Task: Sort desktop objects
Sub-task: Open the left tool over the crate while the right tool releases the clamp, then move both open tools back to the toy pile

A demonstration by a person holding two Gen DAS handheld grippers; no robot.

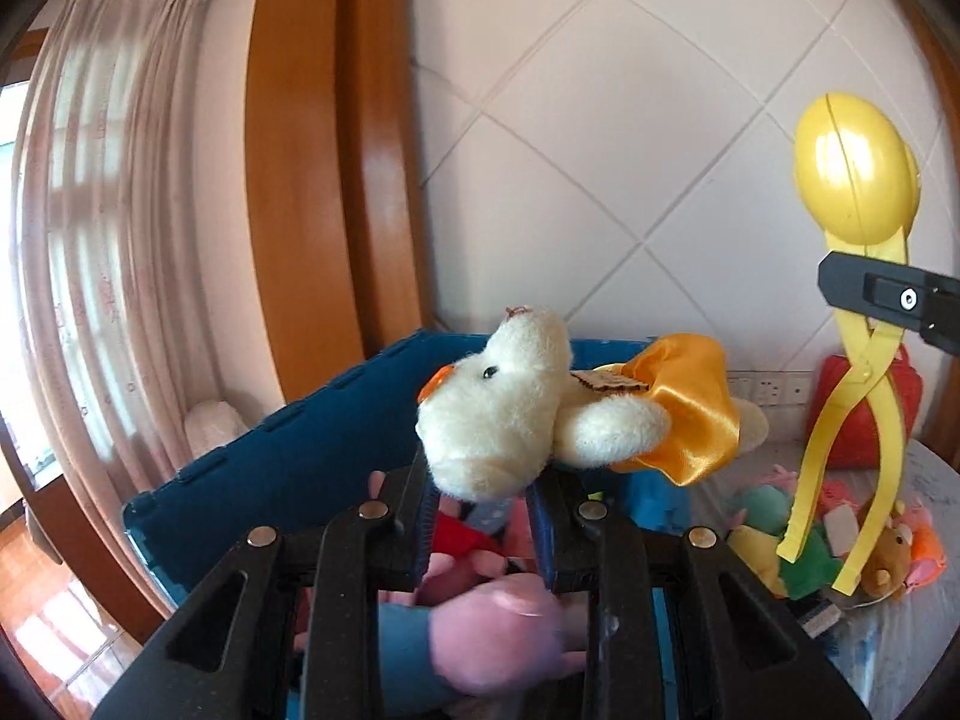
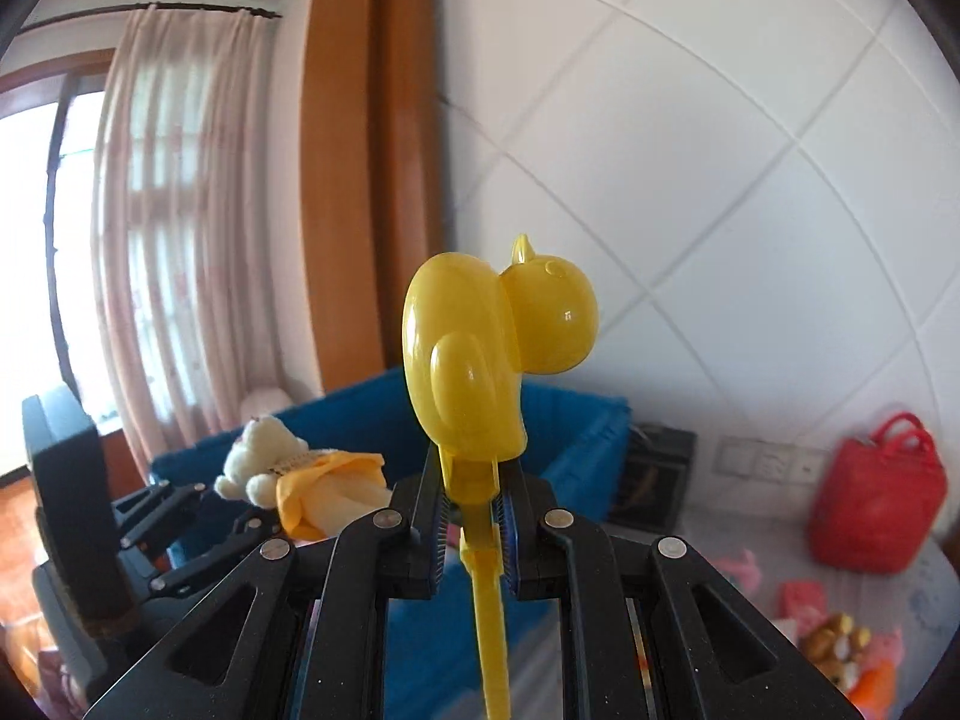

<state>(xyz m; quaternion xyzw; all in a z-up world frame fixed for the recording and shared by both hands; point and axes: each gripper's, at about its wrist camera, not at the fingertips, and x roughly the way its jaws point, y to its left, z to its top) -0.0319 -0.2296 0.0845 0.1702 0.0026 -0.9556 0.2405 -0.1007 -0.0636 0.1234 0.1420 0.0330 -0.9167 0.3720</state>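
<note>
In the left wrist view, our left gripper (image 1: 483, 513) is clamping a cream teddy bear (image 1: 510, 414) above the blue bin (image 1: 288, 456), where some toys are already lying, while more are waiting on the pale table (image 1: 900, 630). In the right wrist view, our right gripper (image 2: 474, 531) is pinching the yellow duck tongs (image 2: 480, 360) near a tiled wall (image 2: 720, 180) and a curtain (image 2: 174, 228).

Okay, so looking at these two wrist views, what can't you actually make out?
- Blue bin contents: left wrist view, hidden by the left gripper and blurred.
- Toy pile on the table: left wrist view, small and blurred.
- Yellow duck-shaped tongs handles: right wrist view, cut off by the lower edge behind the right gripper.
- Plush bear legs: right wrist view, hidden by the left gripper.
</note>
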